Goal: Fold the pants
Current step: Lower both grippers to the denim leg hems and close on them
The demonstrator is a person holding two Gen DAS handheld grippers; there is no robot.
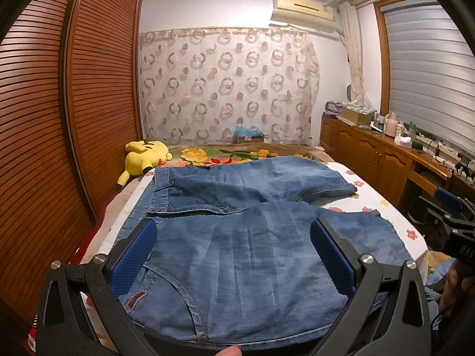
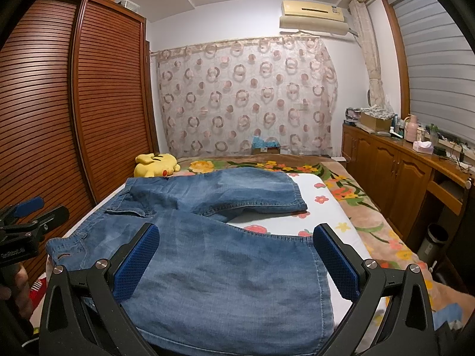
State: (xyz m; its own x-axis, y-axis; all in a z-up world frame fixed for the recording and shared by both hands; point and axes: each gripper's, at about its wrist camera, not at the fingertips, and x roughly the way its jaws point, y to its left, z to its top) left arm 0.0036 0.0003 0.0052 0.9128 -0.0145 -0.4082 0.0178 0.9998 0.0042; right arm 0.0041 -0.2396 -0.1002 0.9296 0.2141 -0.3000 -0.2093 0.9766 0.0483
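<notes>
Blue denim shorts lie spread flat on the bed, waistband to the left, both legs pointing right; they also show in the right wrist view. My left gripper is open and empty, hovering over the near waist and pocket area. My right gripper is open and empty, hovering over the near leg, close to its hem. The far leg lies flat beyond. Each gripper shows at the edge of the other's view, the right one in the left wrist view and the left one in the right wrist view.
The bed has a white flowered sheet and a floral blanket. A yellow plush toy lies at the far left. A slatted wooden wardrobe stands left, wooden cabinets with clutter right, a bin beside the bed.
</notes>
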